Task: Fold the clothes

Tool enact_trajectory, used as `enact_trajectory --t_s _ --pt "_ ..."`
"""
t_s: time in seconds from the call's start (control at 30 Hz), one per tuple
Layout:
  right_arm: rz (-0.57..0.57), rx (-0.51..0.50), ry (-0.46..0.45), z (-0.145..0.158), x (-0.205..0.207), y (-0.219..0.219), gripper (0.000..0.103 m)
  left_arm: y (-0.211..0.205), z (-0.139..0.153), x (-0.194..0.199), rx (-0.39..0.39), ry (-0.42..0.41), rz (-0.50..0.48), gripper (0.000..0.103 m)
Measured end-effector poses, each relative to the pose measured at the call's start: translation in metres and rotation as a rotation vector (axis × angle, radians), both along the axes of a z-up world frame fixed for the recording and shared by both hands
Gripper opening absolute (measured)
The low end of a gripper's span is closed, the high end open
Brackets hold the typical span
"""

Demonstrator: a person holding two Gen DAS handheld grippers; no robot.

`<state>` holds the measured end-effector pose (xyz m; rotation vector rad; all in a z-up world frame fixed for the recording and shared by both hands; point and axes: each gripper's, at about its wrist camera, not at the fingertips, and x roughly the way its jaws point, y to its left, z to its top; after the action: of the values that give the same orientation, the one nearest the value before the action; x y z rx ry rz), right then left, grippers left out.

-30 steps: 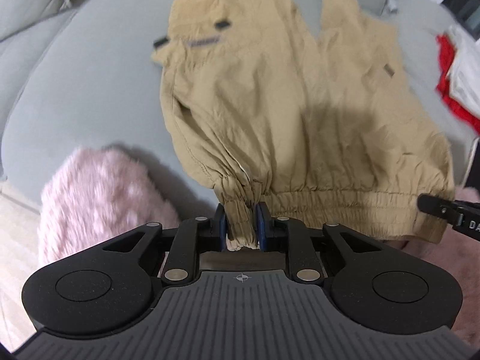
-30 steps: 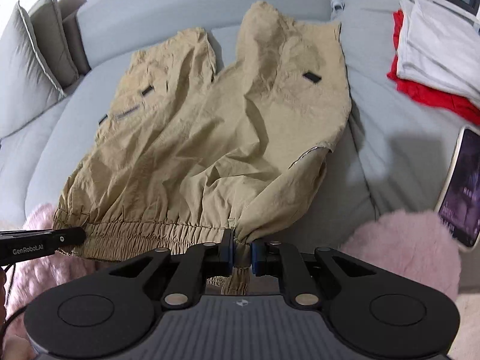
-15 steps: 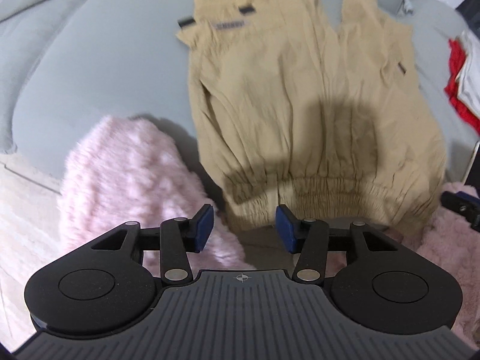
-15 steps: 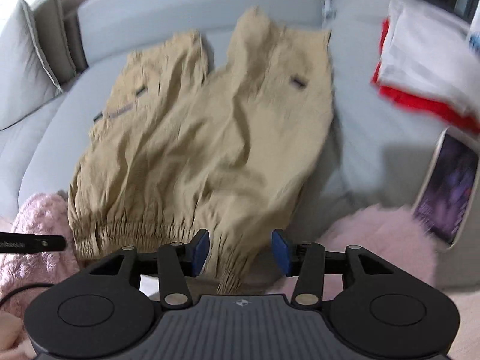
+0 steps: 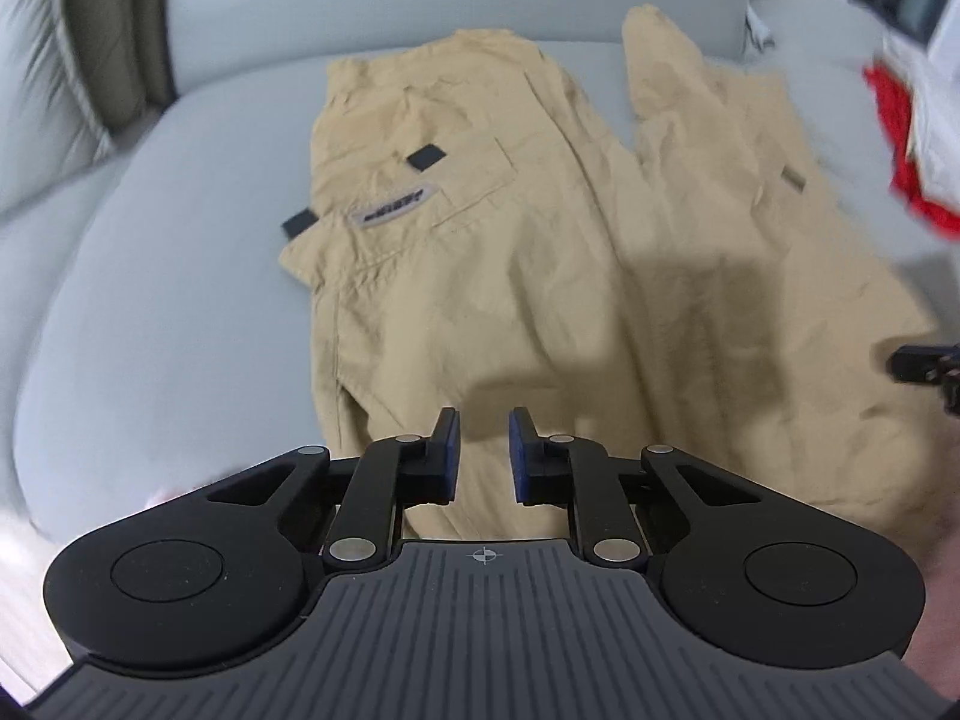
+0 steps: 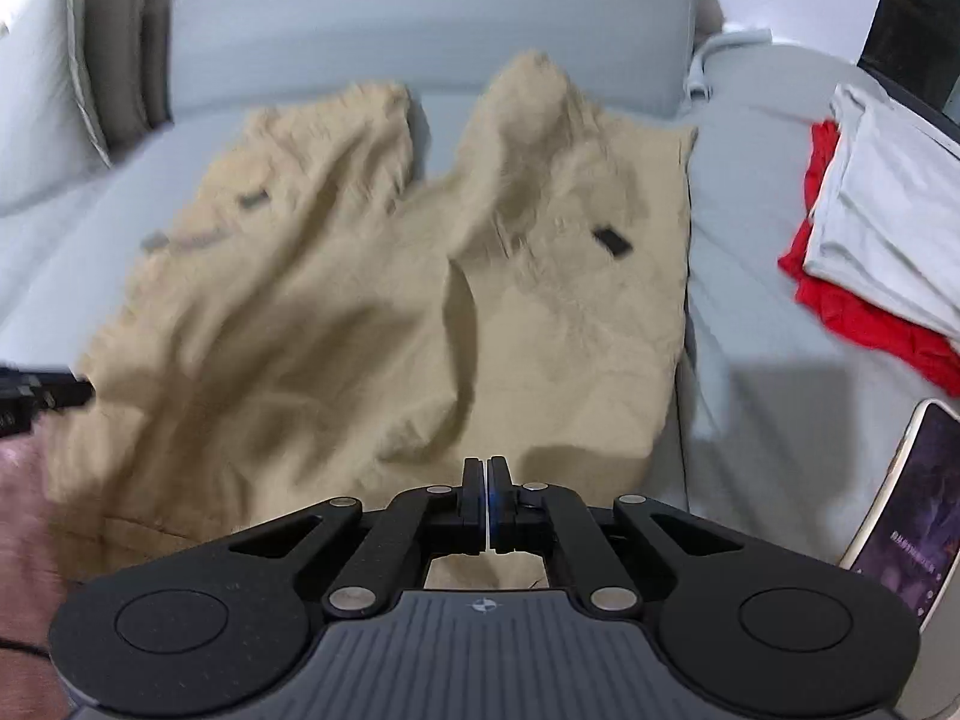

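Khaki cargo trousers [image 5: 510,252] lie spread on the grey sofa, legs pointing away, waistband nearest me. My left gripper [image 5: 483,450] hovers over the left side of the waist. Its jaws are closing, a gap remains between the blue pads, and the cloth lies beneath them, not pinched. My right gripper [image 6: 487,498] is above the right side of the trousers [image 6: 360,312]. Its pads are pressed together with no cloth visible between them. Each gripper's tip shows at the edge of the other's view: the right tip [image 5: 924,360] and the left tip [image 6: 42,396].
Grey sofa seat [image 5: 150,300] with cushions [image 6: 42,96] at the back left. A folded white garment [image 6: 882,222] on a red one [image 6: 852,312] lies at the right. A phone [image 6: 906,510] leans near the right front. Pink fluffy fabric [image 6: 24,510] is at the left front.
Both grippers let go of the elastic waistband and opened. They then moved forward over the trousers. The right one has closed fully and the left one has narrowed. The trousers now lie flat.
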<state>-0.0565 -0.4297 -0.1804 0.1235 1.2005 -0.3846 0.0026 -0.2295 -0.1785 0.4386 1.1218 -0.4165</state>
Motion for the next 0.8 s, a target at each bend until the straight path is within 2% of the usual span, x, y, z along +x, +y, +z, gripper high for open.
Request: enact_trajectory --t_s 0.03,0.07,0.1,0.13,0.23,0.37,0.43,0.53,0.6,0.7,0.8 --pt "-0.013 -0.031 0.057 -0.01 -0.005 0.0 0.001 0.001 -0.01 0.003 0.05 0.03 0.014 0.017" --pt "-0.025 -0.062 0.113 -0.02 -0.009 -0.001 0.001 0.013 -0.021 0.006 0.077 0.07 0.078 0.016" --pt "-0.063 -0.041 0.106 -0.016 -0.017 -0.007 0.001 0.023 -0.022 0.008 0.061 0.09 0.119 0.016" --pt "-0.089 -0.005 0.095 -0.011 -0.021 -0.013 0.001 0.031 -0.018 0.009 0.029 0.099 0.139 0.016" --pt "-0.139 0.023 0.068 0.004 -0.031 -0.026 0.003 0.041 -0.004 0.011 -0.016 0.086 0.176 0.017" --pt "-0.164 0.086 -0.061 0.034 -0.042 -0.032 0.007 0.048 0.026 0.0 -0.12 -0.005 0.171 0.02" --pt "-0.128 0.126 -0.115 0.043 -0.041 -0.023 0.008 0.048 0.033 -0.005 -0.176 -0.018 0.15 0.02" --pt "-0.055 0.143 -0.137 0.043 -0.032 -0.004 0.009 0.035 0.029 -0.011 -0.191 -0.007 0.099 0.022" --pt "0.011 0.134 -0.142 0.039 -0.022 0.014 0.009 0.02 0.015 -0.016 -0.157 0.0 0.051 0.023" --pt "0.072 0.116 -0.129 0.031 -0.013 0.029 0.009 0.012 -0.007 -0.016 -0.091 0.032 0.045 0.025" --pt "0.058 0.108 -0.003 0.003 -0.011 0.026 0.008 0.012 -0.025 -0.016 -0.007 0.061 0.048 0.029"
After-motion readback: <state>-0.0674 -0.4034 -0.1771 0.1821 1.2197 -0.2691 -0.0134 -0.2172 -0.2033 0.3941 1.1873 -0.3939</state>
